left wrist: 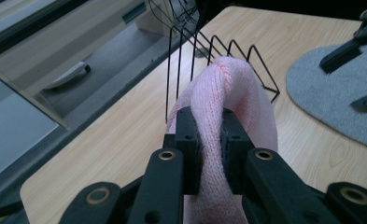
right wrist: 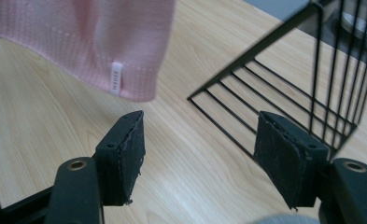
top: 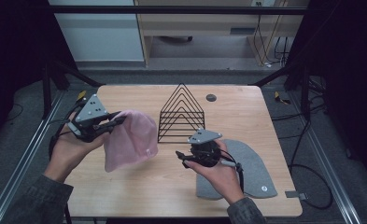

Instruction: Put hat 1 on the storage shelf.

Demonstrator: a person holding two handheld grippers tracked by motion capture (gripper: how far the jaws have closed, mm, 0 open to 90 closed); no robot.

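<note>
A pink knit hat (top: 132,140) hangs above the left half of the wooden table (top: 139,196). My left gripper (top: 118,120) is shut on its top edge. In the left gripper view the pads pinch a fold of the pink hat (left wrist: 232,88). My right gripper (top: 181,157) is held over the table's middle, open, pointing left toward the hat with nothing between its jaws. In the right gripper view the hat's lower edge (right wrist: 78,32), with a small white label, hangs just beyond the open right gripper (right wrist: 197,135). A grey hat (top: 253,163) lies flat under the right hand.
A black wire rack (top: 182,116) with triangular dividers stands at the table's centre back, close to both grippers. A round grommet (top: 211,97) sits in the tabletop behind it. Black frame poles and cables flank the table.
</note>
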